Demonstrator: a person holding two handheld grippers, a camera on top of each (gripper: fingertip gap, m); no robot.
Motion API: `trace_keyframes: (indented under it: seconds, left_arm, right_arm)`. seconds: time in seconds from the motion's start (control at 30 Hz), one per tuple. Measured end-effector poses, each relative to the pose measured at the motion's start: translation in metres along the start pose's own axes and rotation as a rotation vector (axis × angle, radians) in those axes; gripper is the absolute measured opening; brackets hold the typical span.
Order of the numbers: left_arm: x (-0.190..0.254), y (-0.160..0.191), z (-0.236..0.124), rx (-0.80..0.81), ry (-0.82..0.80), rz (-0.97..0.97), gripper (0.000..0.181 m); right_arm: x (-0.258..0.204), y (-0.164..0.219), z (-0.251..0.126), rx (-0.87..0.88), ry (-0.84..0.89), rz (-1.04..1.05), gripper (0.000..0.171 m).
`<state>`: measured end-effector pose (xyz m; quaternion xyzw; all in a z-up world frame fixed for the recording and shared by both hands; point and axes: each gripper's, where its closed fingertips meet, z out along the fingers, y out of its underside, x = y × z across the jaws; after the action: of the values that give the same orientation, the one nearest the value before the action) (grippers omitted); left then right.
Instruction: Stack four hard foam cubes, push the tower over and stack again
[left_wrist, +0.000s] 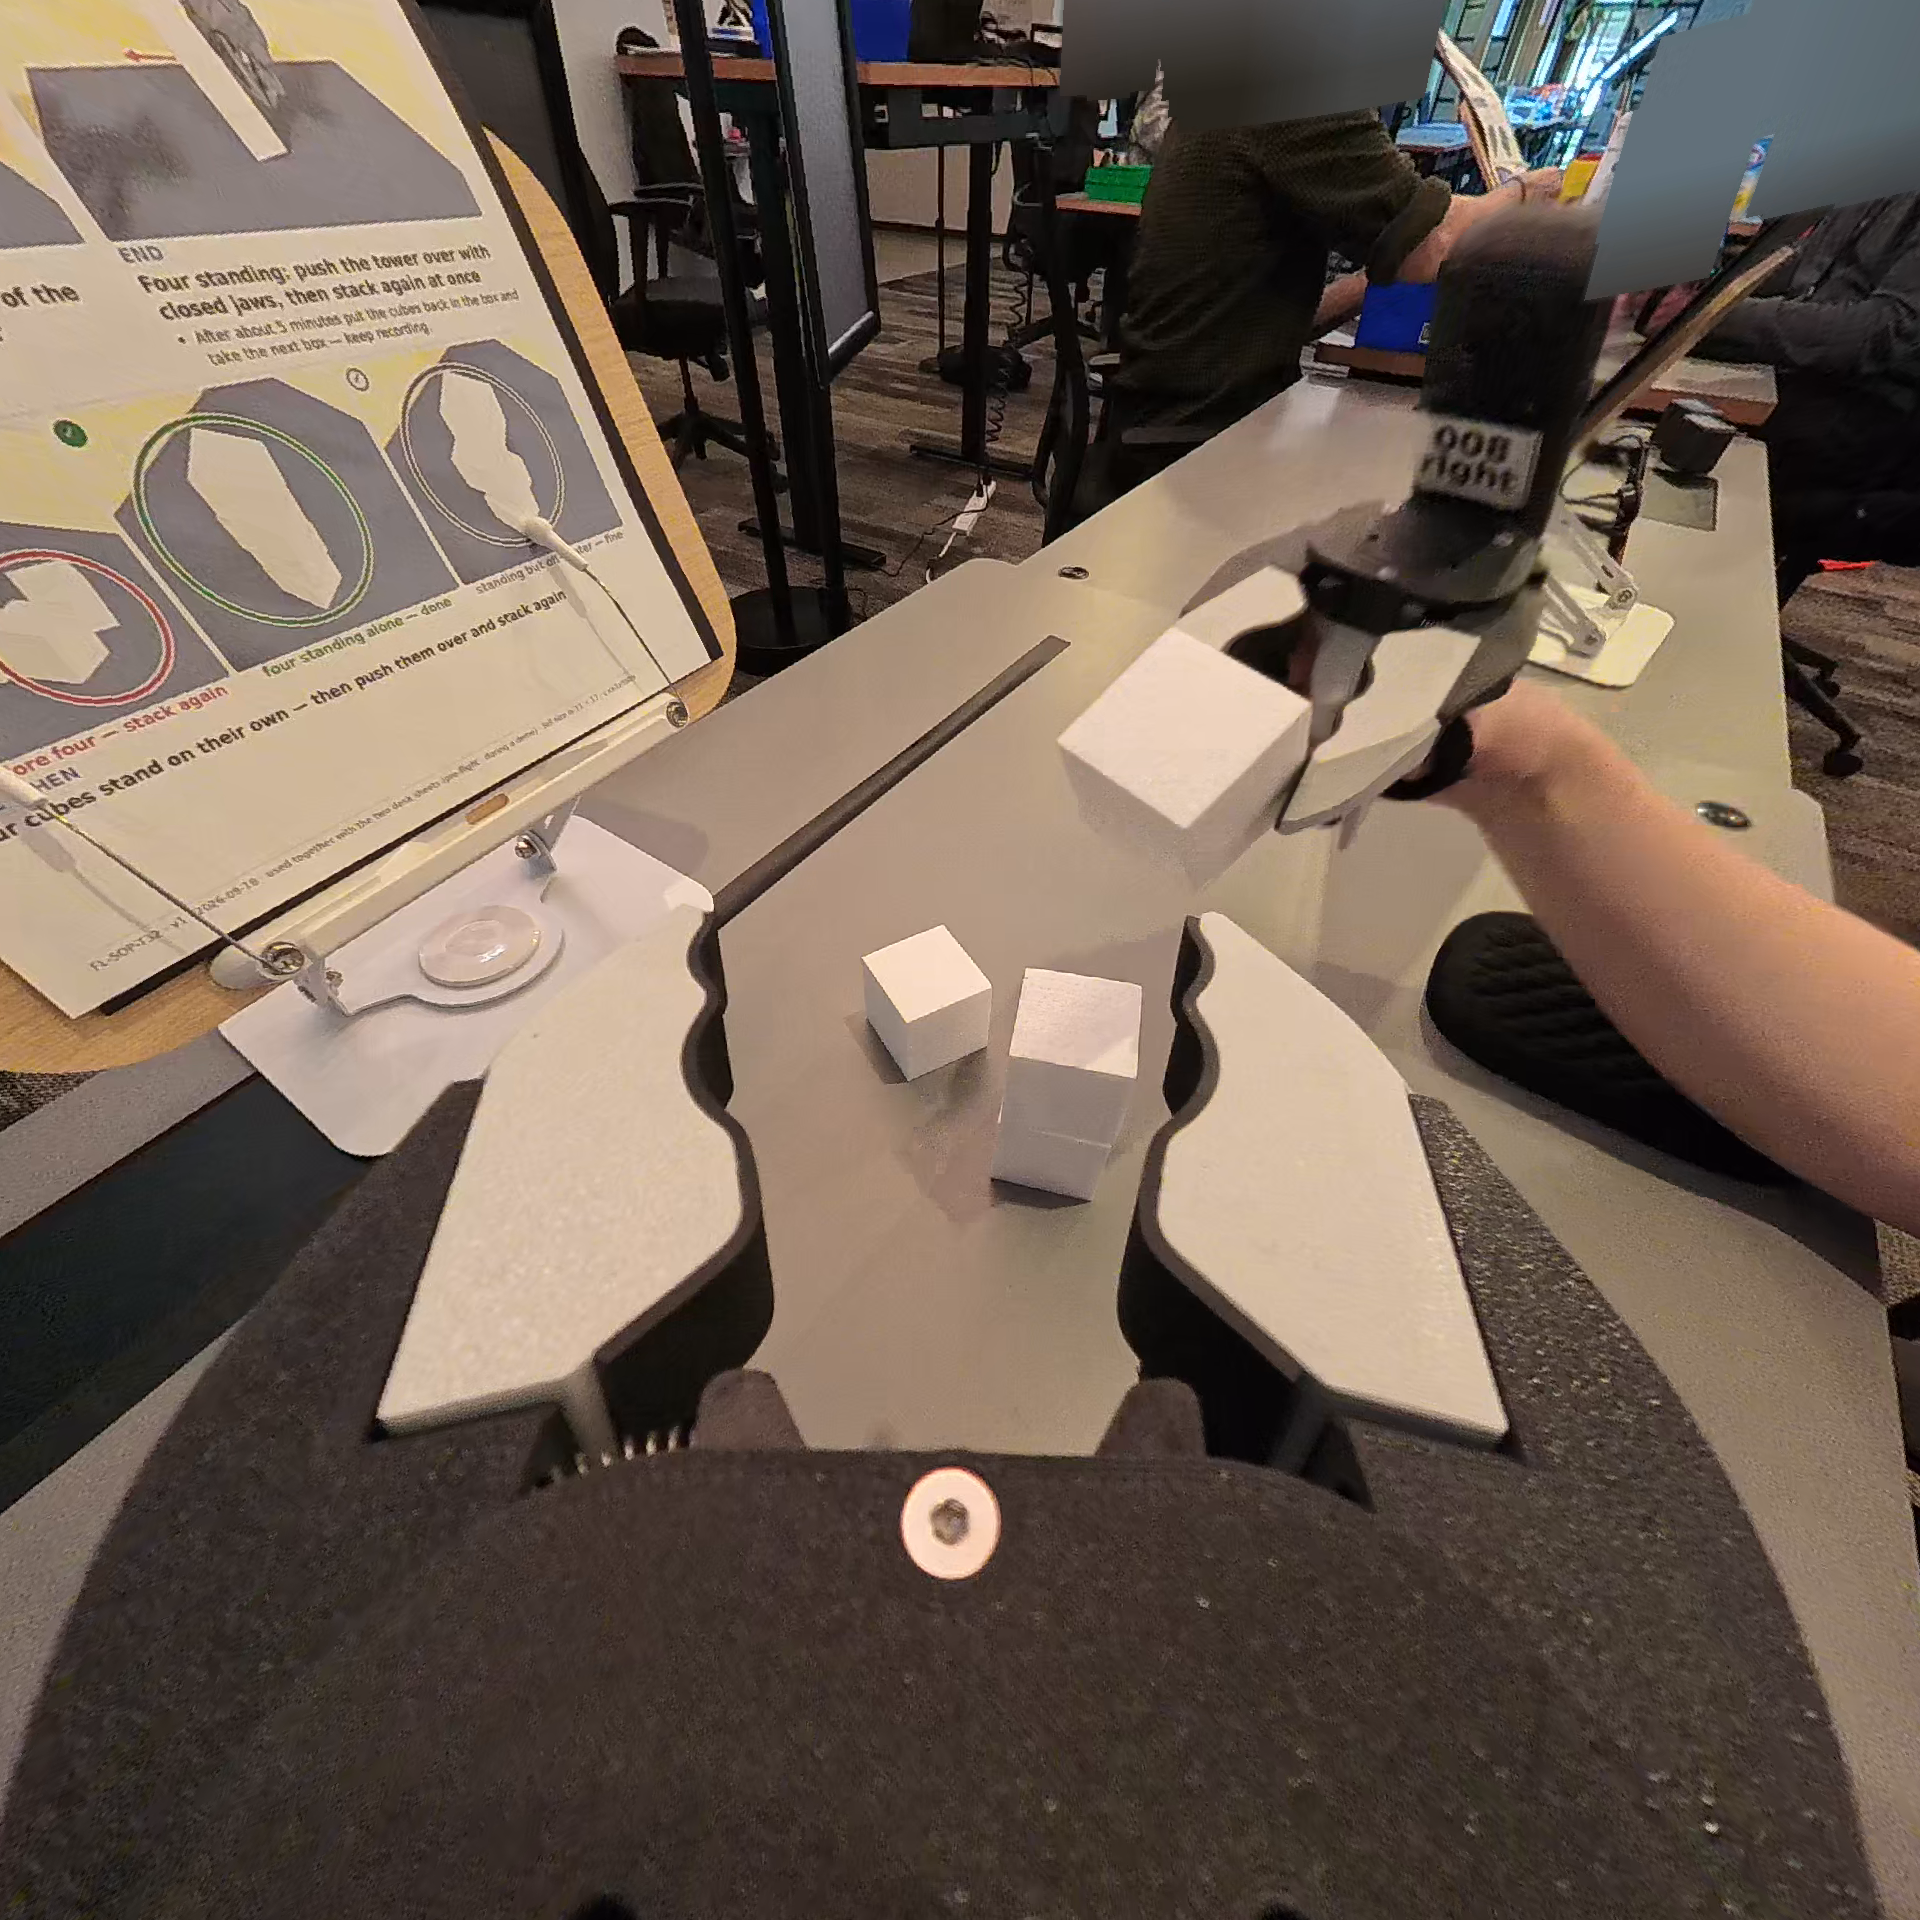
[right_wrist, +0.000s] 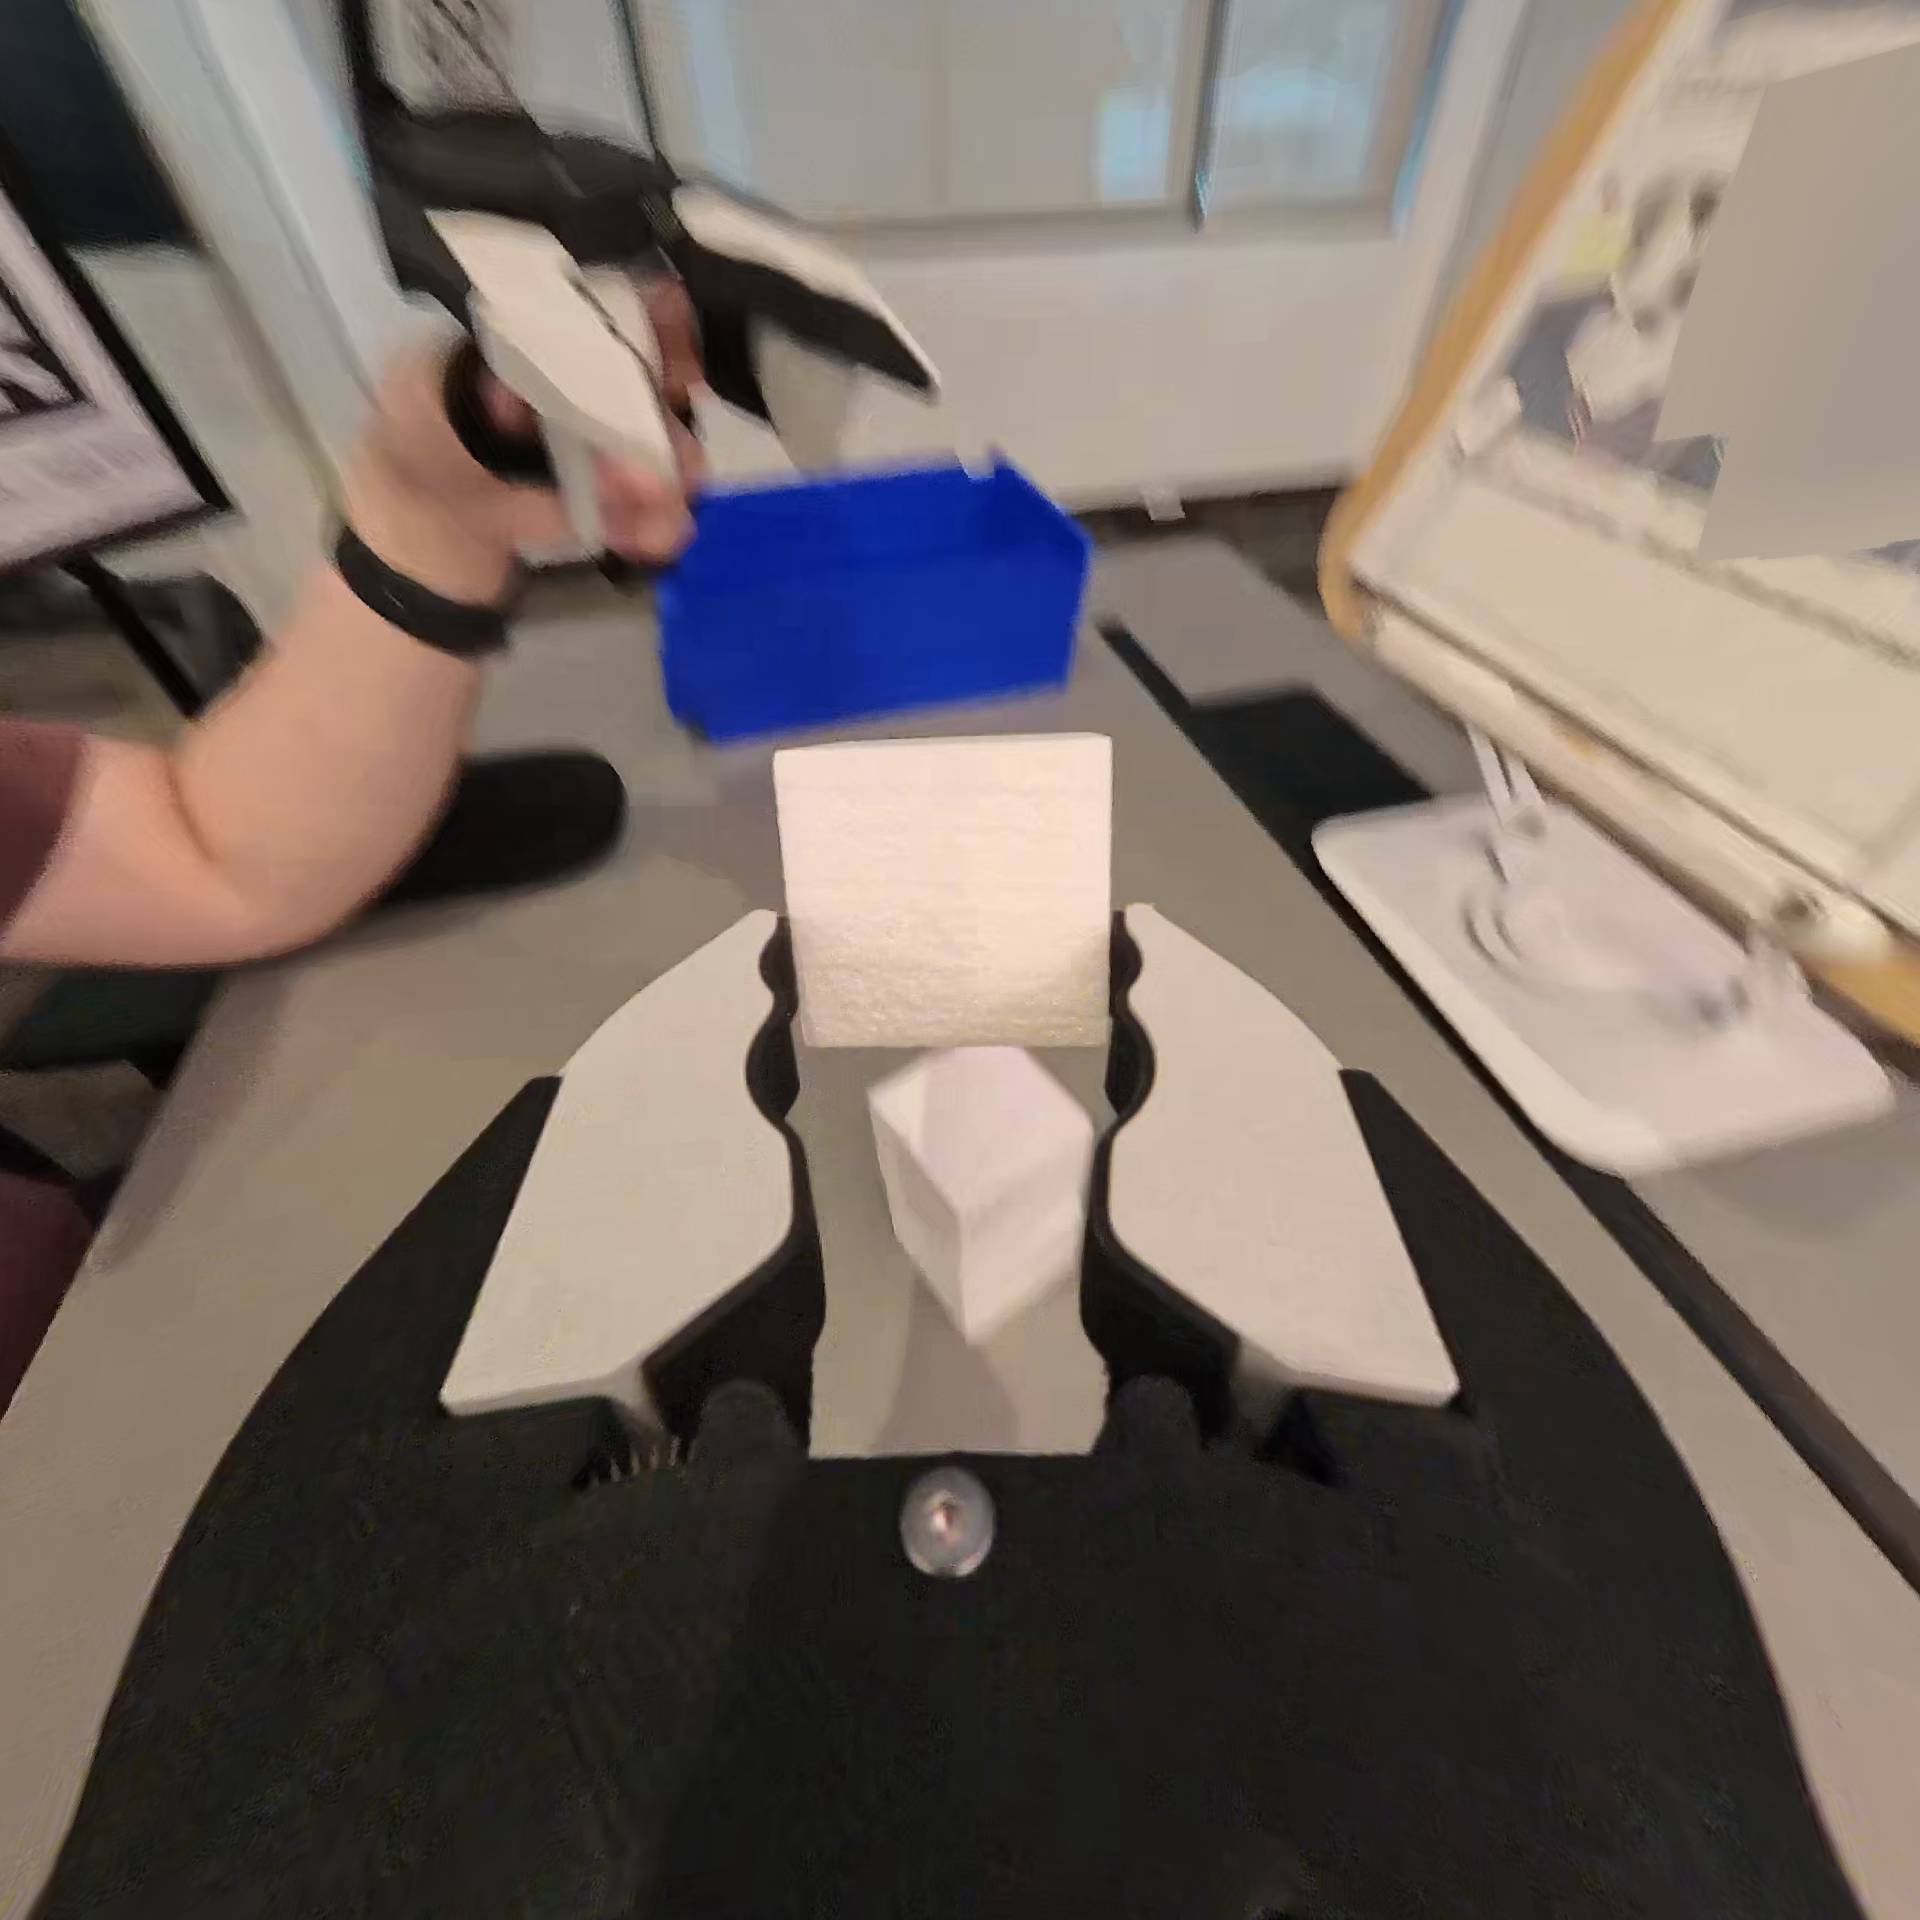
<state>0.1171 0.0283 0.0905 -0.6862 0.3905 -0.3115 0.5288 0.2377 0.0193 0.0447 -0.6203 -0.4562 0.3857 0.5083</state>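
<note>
Right wrist view: right gripper (right_wrist: 951, 925) pinches a white, grainy foam cube (right_wrist: 943, 883); left gripper (left_wrist: 945, 997) spread.

Two-cube stack (left_wrist: 1070, 1081) on table (left_wrist: 883, 790); single cube (left_wrist: 925, 997) just left; held cube (left_wrist: 1184, 748) above.

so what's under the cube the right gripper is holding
The held cube hangs in the air in the right gripper. The two-cube stack on the grey table shows below it. The held cube's underside is hidden.
</note>
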Motion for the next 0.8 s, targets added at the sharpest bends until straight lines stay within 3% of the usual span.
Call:
trace_keyframes:
  seconds: [0.07, 0.2, 0.8]
  left_arm:
    - [-0.001, 0.001, 0.0, -0.002, 0.0, -0.003, 0.083]
    - [0.0, 0.002, 0.002, -0.005, 0.009, -0.008, 0.083]
    - [0.011, 0.014, 0.019, -0.074, 0.032, 0.024, 0.083]
  right_arm:
    - [-0.009, 0.001, 0.015, 0.103, -0.111, 0.013, 0.058]
    - [-0.008, 0.028, 0.031, 0.144, -0.253, 0.106, 0.058]
    - [0.0, 0.071, 0.04, 0.155, -0.386, 0.108, 0.058]
